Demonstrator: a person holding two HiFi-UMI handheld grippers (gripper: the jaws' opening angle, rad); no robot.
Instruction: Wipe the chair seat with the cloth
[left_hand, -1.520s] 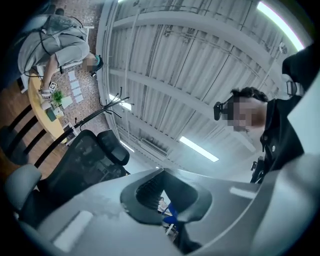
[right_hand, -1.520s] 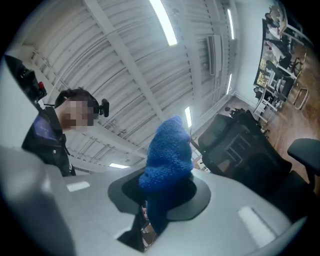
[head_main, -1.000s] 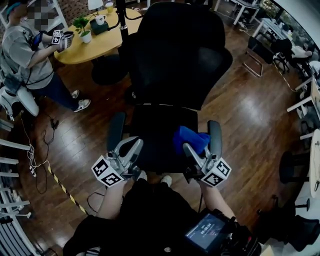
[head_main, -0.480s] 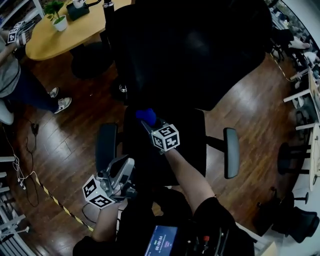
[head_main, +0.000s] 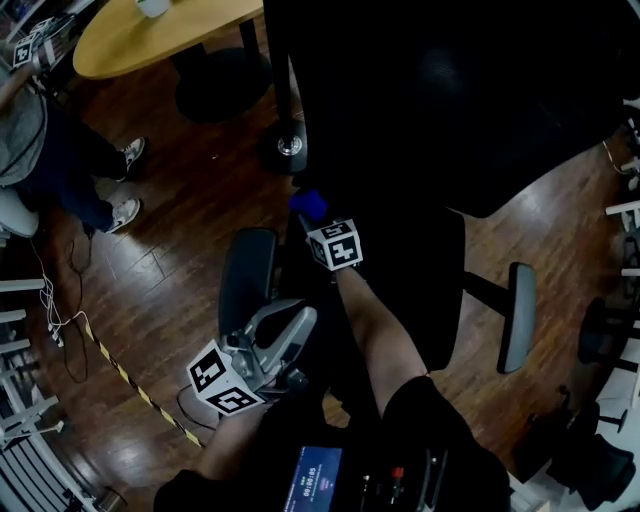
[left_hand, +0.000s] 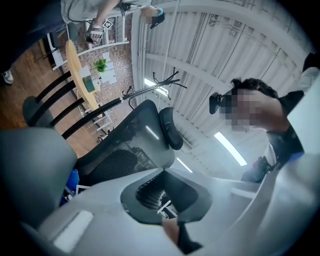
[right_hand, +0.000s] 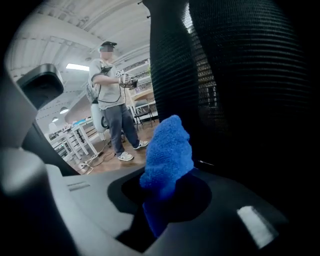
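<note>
Left gripper (head_main: 288, 332) sits nearest, at the seat's front-left corner just beside the left armrest (head_main: 247, 275). It is tilted upward, jaws pressed together, nothing between them. Right gripper (head_main: 318, 222) is out over the black chair seat (head_main: 410, 290) at its back-left corner, jaws pinching the blue cloth (head_main: 308, 203). The cloth is bunched and stands just in front of the mesh backrest (right_hand: 235, 75); contact with the seat is unclear. Seat's right half is bare out to the right armrest (head_main: 517, 318). Wood floor (head_main: 170, 250) all round. Striped tape (head_main: 125, 375), round table (head_main: 160, 30) and a standing person (head_main: 40, 140) are at far left.
</note>
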